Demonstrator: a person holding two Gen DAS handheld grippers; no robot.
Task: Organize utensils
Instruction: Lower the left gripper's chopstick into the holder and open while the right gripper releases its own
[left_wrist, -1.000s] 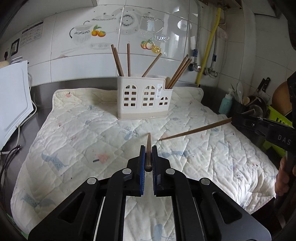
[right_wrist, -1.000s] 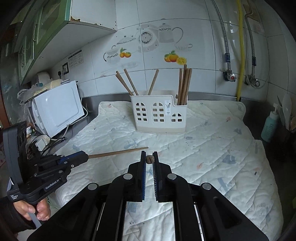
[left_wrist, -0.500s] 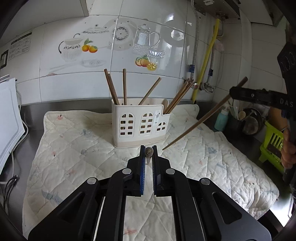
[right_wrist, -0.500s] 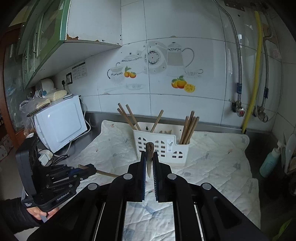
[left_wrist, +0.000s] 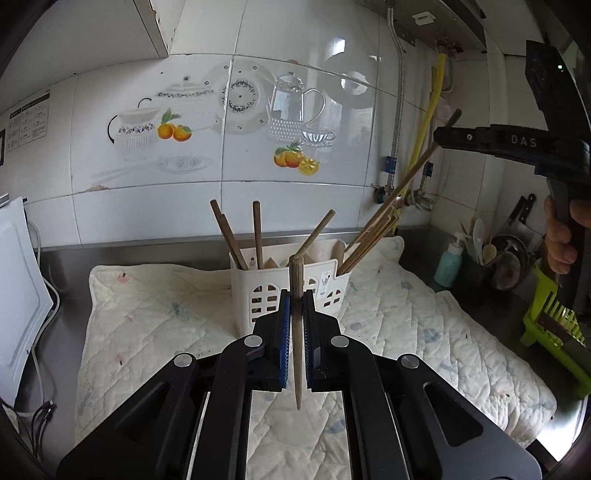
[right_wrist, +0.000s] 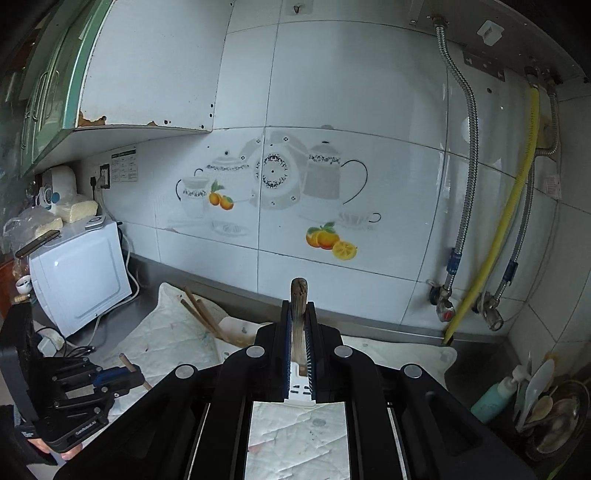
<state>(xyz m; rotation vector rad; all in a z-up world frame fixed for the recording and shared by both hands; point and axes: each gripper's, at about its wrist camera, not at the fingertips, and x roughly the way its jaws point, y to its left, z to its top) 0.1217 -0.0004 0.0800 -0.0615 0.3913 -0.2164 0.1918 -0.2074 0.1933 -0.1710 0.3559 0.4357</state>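
Observation:
My left gripper (left_wrist: 295, 299) is shut on a wooden chopstick (left_wrist: 296, 273) that stands nearly upright between its jaws, above the mat. Just beyond it is the white holder (left_wrist: 255, 291), with several chopsticks leaning in its compartments. At the upper right, my right gripper (left_wrist: 437, 138) is shut on a second chopstick (left_wrist: 413, 173) that slants down-left towards the holder's right end. In the right wrist view, that gripper (right_wrist: 298, 310) clamps its chopstick (right_wrist: 299, 290) high above the holder (right_wrist: 236, 328), which is mostly hidden. The left gripper (right_wrist: 136, 376) is at the lower left.
A quilted mat (left_wrist: 147, 314) covers the steel counter. A white microwave (right_wrist: 77, 280) stands at the left. A teal bottle (left_wrist: 448, 264), a pot of utensils (right_wrist: 554, 417) and a green rack (left_wrist: 554, 325) crowd the right. Pipes and a yellow hose (right_wrist: 498, 240) run down the tiled wall.
Both grippers have risen from the mat with their chopsticks. The right chopstick has swung from nearly level to a steep slant. The left chopstick now stands upright in the jaws.

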